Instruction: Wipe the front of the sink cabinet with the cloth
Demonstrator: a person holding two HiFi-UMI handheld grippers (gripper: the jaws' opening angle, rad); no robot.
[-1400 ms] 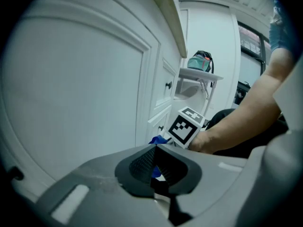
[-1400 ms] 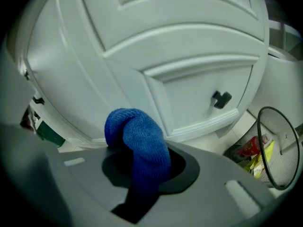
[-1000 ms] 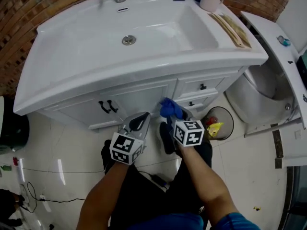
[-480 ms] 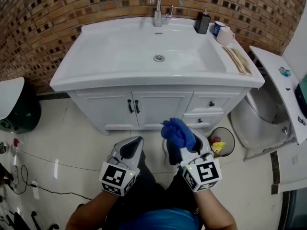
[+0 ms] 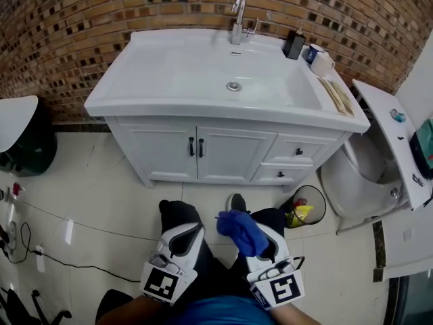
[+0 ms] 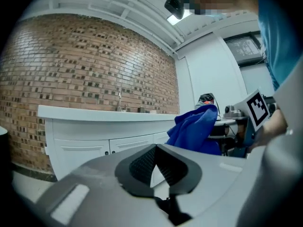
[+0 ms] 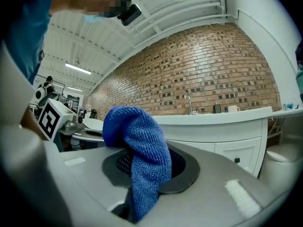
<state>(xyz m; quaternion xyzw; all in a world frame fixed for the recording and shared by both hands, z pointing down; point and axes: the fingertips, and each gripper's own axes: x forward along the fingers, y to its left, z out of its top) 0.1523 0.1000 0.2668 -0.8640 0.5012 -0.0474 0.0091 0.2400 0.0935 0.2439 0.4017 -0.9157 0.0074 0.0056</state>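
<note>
Two tools [image 5: 181, 240] [image 5: 262, 248], one cloth [image 5: 241, 229]

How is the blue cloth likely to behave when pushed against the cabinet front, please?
Probably floppy: the blue cloth droops in soft folds from the right gripper. Likely light, as a pinch holds it all. Its nubby weave should grip the cabinet front somewhat.

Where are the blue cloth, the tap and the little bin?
cloth [image 5: 242, 230], head view, middle of the bunched fabric.
tap [image 5: 237, 26], head view, its upright stem.
bin [image 5: 314, 200], head view, its dark inner wall.
</note>
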